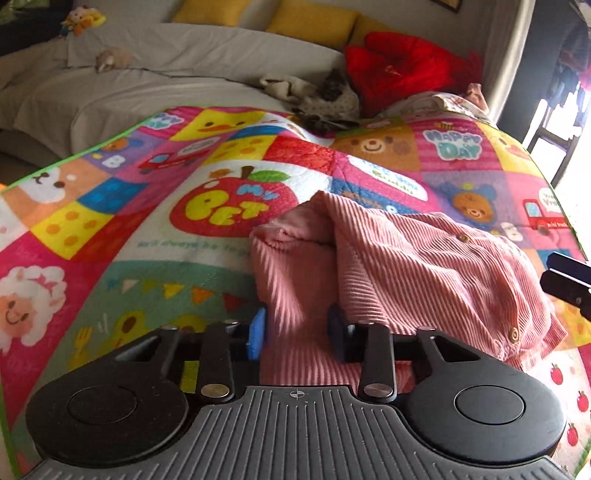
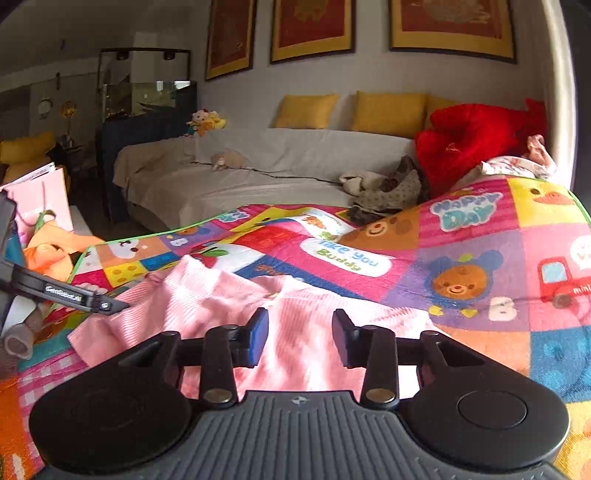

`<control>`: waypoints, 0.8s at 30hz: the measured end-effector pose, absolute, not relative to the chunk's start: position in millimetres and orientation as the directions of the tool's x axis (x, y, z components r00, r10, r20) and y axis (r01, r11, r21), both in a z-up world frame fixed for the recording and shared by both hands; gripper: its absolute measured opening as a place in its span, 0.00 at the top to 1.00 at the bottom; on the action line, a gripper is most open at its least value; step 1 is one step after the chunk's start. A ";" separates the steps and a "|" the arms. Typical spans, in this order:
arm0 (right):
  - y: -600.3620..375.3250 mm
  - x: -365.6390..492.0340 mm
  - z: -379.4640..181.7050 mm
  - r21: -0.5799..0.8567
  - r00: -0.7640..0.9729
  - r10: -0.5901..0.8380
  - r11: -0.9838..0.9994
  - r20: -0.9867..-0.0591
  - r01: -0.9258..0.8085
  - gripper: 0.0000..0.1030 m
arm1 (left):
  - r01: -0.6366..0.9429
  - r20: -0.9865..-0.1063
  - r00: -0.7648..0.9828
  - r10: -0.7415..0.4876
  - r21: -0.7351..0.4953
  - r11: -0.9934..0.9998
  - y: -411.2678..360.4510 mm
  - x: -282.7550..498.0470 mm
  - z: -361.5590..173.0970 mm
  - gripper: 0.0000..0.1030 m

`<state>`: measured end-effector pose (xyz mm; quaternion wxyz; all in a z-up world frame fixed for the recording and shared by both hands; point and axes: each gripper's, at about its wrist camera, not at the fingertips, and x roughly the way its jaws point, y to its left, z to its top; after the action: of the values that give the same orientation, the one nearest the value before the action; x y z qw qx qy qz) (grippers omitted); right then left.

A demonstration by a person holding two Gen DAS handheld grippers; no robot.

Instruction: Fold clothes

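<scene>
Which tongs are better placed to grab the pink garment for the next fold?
Probably left. The left tongs are open, straddling the pink garment's near edge; the right tongs are also open, seemingly above its middle, no edge between them.

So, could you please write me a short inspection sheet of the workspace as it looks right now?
Surface: colourful cartoon play mat, rumpled.
Job's things: pink corduroy garment, crumpled, partly folded over itself.
Clutter: heap of clothes at the mat's far edge; pink paper bag.
Grippers: left gripper open over the garment; right gripper open over it.
Cables: thin dark cord across the sofa.
Surroundings: grey-covered sofa, yellow cushions, red plush, framed pictures.
</scene>
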<state>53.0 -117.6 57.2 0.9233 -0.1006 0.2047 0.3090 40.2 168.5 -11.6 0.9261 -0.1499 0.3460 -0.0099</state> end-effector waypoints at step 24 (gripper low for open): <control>11.3 13.6 23.4 -0.476 0.762 0.531 0.596 -0.370 -0.646 0.76 | 0.066 -0.472 0.777 -0.417 -0.597 0.800 155.8 69.1 43.8 0.95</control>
<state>13.6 11.3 23.4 0.8882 -0.3038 0.0952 0.3313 69.1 155.8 43.8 0.8979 -0.2866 0.3060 -0.1343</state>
